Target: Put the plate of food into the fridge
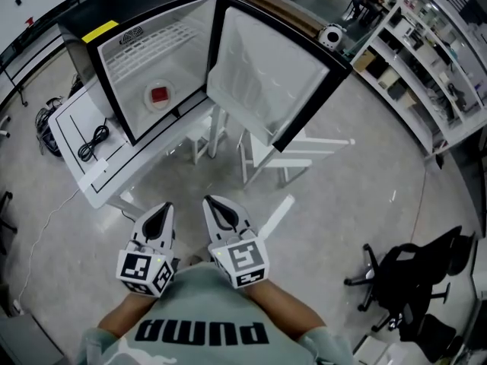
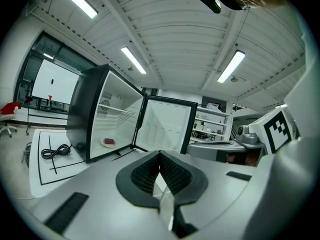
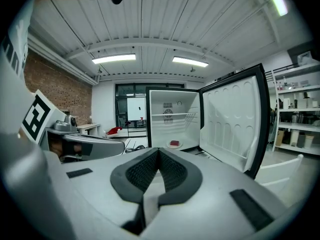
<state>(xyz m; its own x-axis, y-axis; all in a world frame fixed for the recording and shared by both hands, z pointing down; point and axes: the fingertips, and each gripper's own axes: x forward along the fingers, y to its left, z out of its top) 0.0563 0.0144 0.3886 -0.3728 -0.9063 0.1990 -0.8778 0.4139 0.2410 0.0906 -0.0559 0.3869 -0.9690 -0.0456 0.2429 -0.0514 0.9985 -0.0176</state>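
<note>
The small black fridge point(image 1: 122, 17) stands on a white table point(image 1: 95, 181) with its door point(image 1: 262, 78) swung wide open. A white plate point(image 1: 159, 95) with a red piece of food lies on the fridge's floor, under the wire shelf point(image 1: 156, 40). The same plate point(image 2: 109, 142) shows in the left gripper view, and the plate point(image 3: 174, 144) in the right gripper view. My left gripper point(image 1: 163, 211) and right gripper point(image 1: 215, 206) are held side by side close to my chest, far back from the fridge. Both are shut with nothing between their pads point(image 2: 150, 171) point(image 3: 170, 170).
A coiled black cable point(image 1: 95, 139) lies on the table left of the fridge. White chairs point(image 1: 285, 158) stand under the open door. A black office chair point(image 1: 411, 272) is at the lower right, and storage shelves point(image 1: 437, 52) line the right wall.
</note>
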